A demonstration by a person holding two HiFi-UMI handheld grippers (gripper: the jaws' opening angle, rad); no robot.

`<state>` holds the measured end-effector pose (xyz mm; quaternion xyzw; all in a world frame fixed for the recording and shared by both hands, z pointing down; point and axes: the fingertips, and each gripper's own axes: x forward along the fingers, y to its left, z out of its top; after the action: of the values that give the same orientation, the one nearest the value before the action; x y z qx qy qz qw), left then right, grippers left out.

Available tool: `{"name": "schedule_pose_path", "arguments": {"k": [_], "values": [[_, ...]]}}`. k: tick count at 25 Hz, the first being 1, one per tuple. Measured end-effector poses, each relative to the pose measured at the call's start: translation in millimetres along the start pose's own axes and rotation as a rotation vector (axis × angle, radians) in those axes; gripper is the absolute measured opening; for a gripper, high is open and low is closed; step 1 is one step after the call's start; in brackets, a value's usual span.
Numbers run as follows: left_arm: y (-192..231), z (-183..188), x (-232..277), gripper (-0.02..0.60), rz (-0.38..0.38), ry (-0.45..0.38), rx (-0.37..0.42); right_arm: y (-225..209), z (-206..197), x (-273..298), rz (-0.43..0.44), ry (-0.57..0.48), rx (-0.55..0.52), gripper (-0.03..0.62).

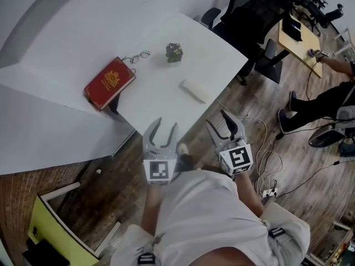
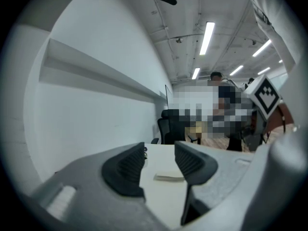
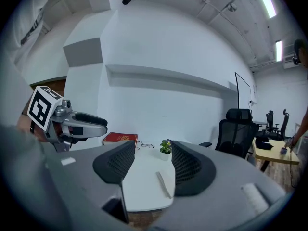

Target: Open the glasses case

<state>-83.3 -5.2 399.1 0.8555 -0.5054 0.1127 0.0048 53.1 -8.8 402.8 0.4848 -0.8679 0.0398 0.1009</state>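
**A:** Where's the glasses case (image 1: 192, 91)?

**B:** On the white table (image 1: 150, 101), on the near side of the small plant (image 1: 174, 52) and a little to its right. It lies flat and shut, with bare tabletop all round it.

**A:** And the grippers?

**B:** Both are further from the plant than the case is, short of the table's near edge and over the wooden floor. The left gripper (image 1: 167, 122) has its jaws apart with nothing in them. The right gripper (image 1: 217, 118) is the same, spread and empty. The case lies ahead of them, roughly between their two lines.

**A:** Which way does its long axis run?

**B:** Slantwise. One end points back towards the plant and the other towards the table edge on the right gripper's side. In the right gripper view it runs almost lengthwise away, and in the left gripper view it shows broadside.

**A:** So which is nearer?

**B:** There's little in it. I'd judge the right one slightly closer to the case's near end. The left one faces the long side, which looks the better side for steadying the case.

**A:** Anything in the way?

**B:** Not much. The red book (image 1: 110, 83) and the spectacles (image 1: 137, 56) lie left of the plant, well apart from the case. The main concern is the table edge, since a push on the case away from the plant could slide it off.
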Motion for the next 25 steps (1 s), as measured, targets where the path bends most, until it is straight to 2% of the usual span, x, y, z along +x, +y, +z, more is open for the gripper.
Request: {"name": "schedule_pose_path", "arguments": {"k": [17,25], "values": [[30,3,59,0.196,-0.107,-0.036,0.026,-27,1,44,-0.102,0.032,-0.003,0.229],[23,-10,85,0.196,-0.139,-0.001,0.005,-44,-19,55,-0.114,0.077,0.006,0.229]]}}
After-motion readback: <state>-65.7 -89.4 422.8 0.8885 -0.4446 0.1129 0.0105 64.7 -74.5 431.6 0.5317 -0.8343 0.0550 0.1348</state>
